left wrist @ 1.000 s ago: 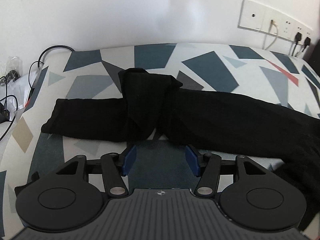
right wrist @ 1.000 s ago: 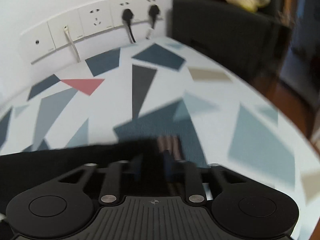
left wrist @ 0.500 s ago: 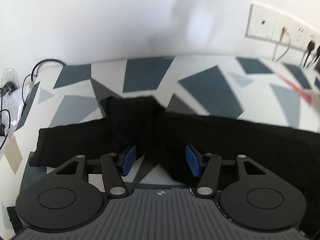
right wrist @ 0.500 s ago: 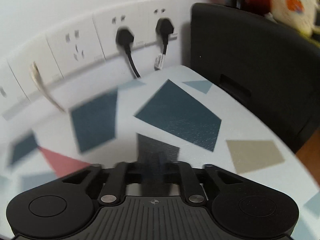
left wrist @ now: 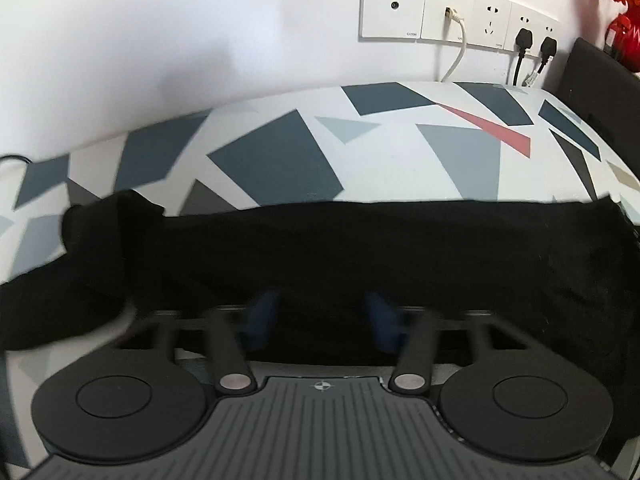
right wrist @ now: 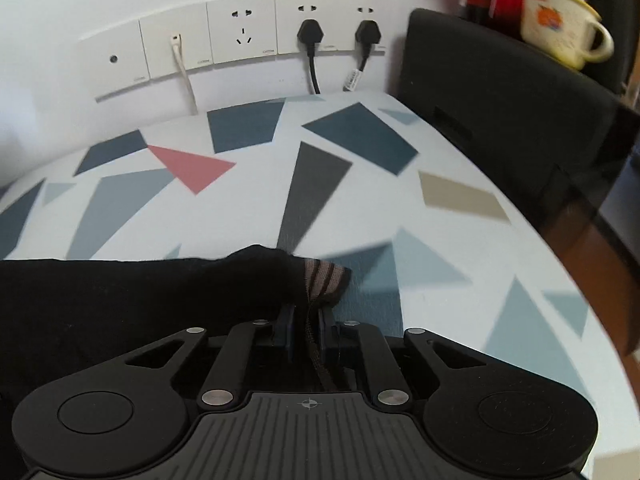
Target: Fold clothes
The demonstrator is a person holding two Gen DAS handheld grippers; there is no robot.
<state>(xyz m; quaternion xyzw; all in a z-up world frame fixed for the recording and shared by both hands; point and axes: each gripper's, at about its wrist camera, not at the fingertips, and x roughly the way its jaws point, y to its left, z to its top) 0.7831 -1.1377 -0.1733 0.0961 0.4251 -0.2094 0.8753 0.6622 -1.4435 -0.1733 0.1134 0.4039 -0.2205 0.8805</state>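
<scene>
Now right hand-held gripper (right wrist: 306, 330) is pinching black garment's (left wrist: 360, 252) striped cuff (right wrist: 326, 280) near counter's (left wrist: 400, 160) right edge; left hand-held gripper (left wrist: 322, 320) is hovering wide over its midsection. Keep tension even, edges aligned.

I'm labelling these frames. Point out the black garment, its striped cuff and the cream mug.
black garment (left wrist: 360, 248): left wrist view, middle of the spread cloth.
striped cuff (right wrist: 326, 278): right wrist view, grey banded end above the right gripper (right wrist: 306, 322).
cream mug (right wrist: 558, 26): right wrist view, its printed side.
</scene>
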